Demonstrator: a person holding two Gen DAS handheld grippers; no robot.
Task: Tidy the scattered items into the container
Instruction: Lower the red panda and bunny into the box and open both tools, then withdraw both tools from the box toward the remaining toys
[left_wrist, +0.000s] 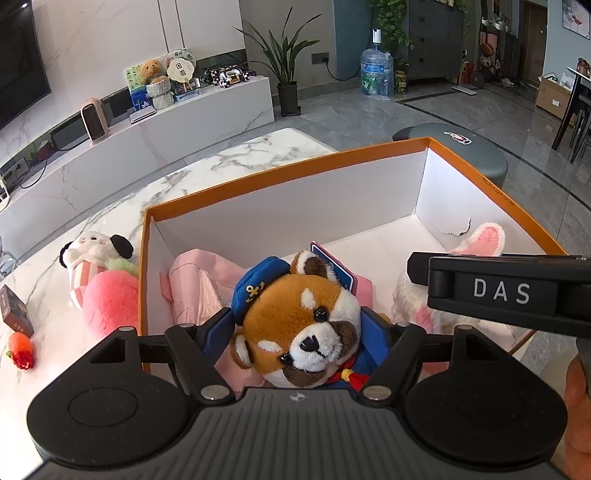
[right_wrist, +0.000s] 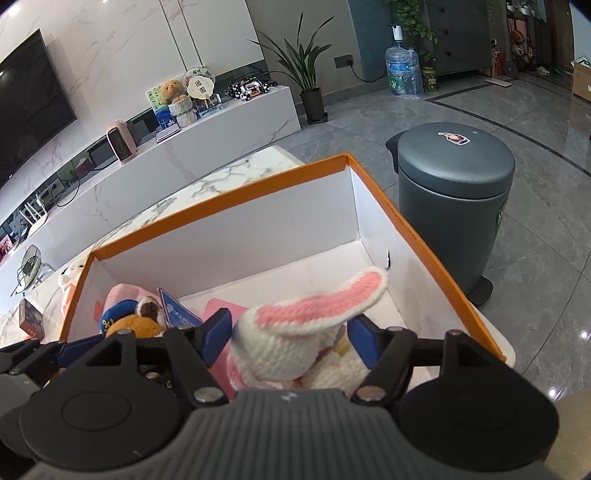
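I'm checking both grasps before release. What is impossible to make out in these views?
- Left wrist: red panda plush body, hidden by the left gripper.
- Right wrist: knitted rabbit lower body, hidden by the right gripper.
- Both: orange box near wall, cut off.

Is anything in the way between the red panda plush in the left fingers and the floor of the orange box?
Partly. The red panda plush sits between the left gripper fingers, above a pink cloth and a blue card already in the orange box. Bare floor shows farther back; the right gripper holds the knitted rabbit alongside.
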